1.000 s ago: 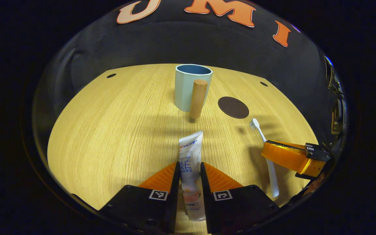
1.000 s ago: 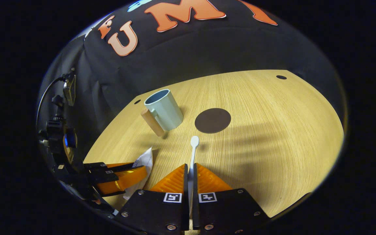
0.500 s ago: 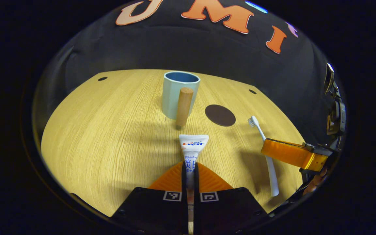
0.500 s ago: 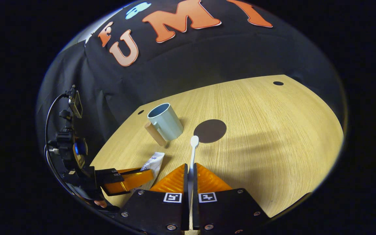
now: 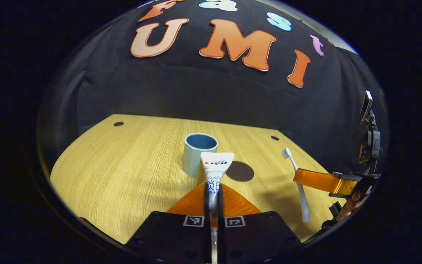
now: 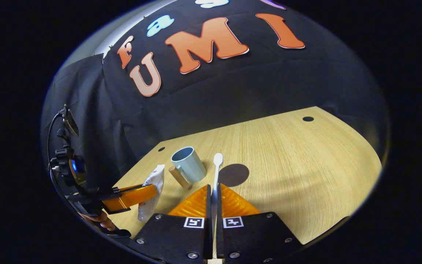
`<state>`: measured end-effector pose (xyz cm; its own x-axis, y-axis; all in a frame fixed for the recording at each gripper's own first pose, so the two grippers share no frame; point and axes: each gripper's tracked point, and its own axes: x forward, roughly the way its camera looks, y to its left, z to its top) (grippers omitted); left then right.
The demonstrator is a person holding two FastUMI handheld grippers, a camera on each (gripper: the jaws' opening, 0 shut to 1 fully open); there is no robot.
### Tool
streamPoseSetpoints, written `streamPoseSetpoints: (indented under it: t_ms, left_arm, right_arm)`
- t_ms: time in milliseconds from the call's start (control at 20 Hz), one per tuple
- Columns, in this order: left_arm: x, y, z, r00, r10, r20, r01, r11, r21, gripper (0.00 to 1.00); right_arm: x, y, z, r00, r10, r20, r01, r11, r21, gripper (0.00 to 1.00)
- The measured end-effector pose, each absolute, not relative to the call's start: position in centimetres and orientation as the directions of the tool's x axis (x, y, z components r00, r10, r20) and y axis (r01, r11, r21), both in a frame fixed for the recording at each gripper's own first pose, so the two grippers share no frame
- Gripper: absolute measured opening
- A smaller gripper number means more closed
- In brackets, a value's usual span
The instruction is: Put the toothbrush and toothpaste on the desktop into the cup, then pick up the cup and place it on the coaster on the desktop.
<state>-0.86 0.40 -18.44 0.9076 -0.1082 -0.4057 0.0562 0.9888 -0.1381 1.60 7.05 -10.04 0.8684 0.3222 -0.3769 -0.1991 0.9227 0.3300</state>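
My left gripper (image 5: 213, 190) is shut on a white toothpaste tube (image 5: 216, 168), held up above the wooden desktop (image 5: 123, 172). Straight ahead of the tube stands a pale blue cup (image 5: 199, 154); its wooden handle (image 6: 177, 177) shows in the right gripper view. The dark round coaster (image 5: 240, 171) lies just right of the cup. My right gripper (image 6: 213, 190) is shut on a white toothbrush (image 6: 216, 168), bristle end forward, lifted off the desk. In the left gripper view the right gripper (image 5: 321, 181) holds the toothbrush (image 5: 296, 179) at the far right. In the right gripper view, the left gripper (image 6: 132, 196) carries the toothpaste (image 6: 150, 190), left of the cup (image 6: 189, 165) and the coaster (image 6: 233, 174).
The desktop has small dark holes near its back corners (image 5: 118, 124) (image 5: 275, 138). The black cloth wall (image 5: 211, 95) closes off the back edge of the desk. A person's hand (image 5: 350, 205) holds the right gripper at the desk's right edge.
Both grippers have risen off the desk, lifting the toothpaste and the toothbrush. One second ago the left gripper's jaws stood wider around the tube lying on the desk; they have since closed on it.
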Motion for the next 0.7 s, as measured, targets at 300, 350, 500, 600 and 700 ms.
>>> streamPoseSetpoints:
  t_ms: [300, 350, 500, 600, 700]
  left_arm:
    - [1.2, 1.3, -15.4, 0.954, -0.107, -0.280, 0.078, 0.991, -0.111, 0.06]
    - [1.8, 1.3, -15.2, 0.956, -0.107, -0.273, 0.078, 0.990, -0.115, 0.06]
    - [3.6, 1.4, -14.2, 0.963, -0.103, -0.249, 0.071, 0.988, -0.134, 0.06]
    - [4.9, 1.9, -13.7, 0.969, -0.090, -0.230, 0.060, 0.989, -0.135, 0.06]
    - [6.5, 2.2, -13.1, 0.974, -0.080, -0.210, 0.052, 0.989, -0.135, 0.06]
  right_arm:
    - [2.9, 6.6, -7.9, 0.904, 0.285, -0.319, -0.204, 0.943, 0.264, 0.04]
    - [3.0, 6.9, -8.0, 0.904, 0.291, -0.314, -0.212, 0.942, 0.262, 0.04]
    - [3.6, 6.9, -8.0, 0.904, 0.300, -0.306, -0.228, 0.942, 0.248, 0.04]
    - [4.2, 6.7, -7.7, 0.907, 0.300, -0.296, -0.233, 0.942, 0.242, 0.04]
    - [5.4, 6.7, -7.2, 0.907, 0.308, -0.288, -0.237, 0.938, 0.254, 0.04]
